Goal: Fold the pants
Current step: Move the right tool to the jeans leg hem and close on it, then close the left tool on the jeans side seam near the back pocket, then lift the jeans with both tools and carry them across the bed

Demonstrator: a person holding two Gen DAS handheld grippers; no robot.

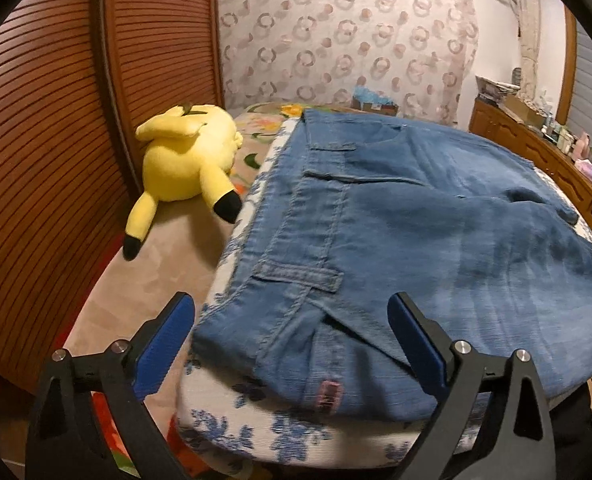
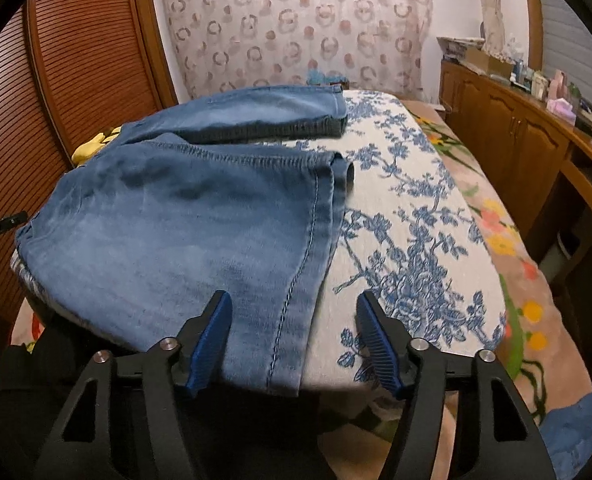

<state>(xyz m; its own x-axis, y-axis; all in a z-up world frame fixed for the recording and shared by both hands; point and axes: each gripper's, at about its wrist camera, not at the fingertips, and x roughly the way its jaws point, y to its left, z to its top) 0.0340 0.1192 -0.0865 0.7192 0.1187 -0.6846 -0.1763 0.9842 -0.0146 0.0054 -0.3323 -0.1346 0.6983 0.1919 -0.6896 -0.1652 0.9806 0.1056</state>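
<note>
While both tools hang over the near edge of the bed, we see the blue denim pants (image 1: 435, 232) spread flat on a white cushion with a blue floral print (image 1: 256, 420), which rests on a floral bed cover (image 2: 507, 240). Through the left wrist camera we look at the waistband end: belt loops and a small pink label sit at the near corner, and the left hand-held gripper (image 1: 292, 344) has its blue-padded fingers (image 1: 164, 352) spread wide to either side of that corner, holding nothing. Whether the pads brush the cloth we cannot quite tell, since the near fabric is blurred.

Through the right wrist camera we see the two legs (image 2: 184, 224) lying side by side, with the hems pointing right; the farther leg reaches further across the cushion than the nearer one. Our right hand-held gripper (image 2: 294, 340) also stands apart and empty, its left finger above the nearer hem and its right finger above bare cushion.

A yellow plush toy with black-tipped ears (image 1: 188, 164) lies on the bed just beside the cushion, next to a brown slatted wooden door (image 1: 48, 128). A wooden cabinet (image 2: 515, 140) runs along the right wall.
</note>
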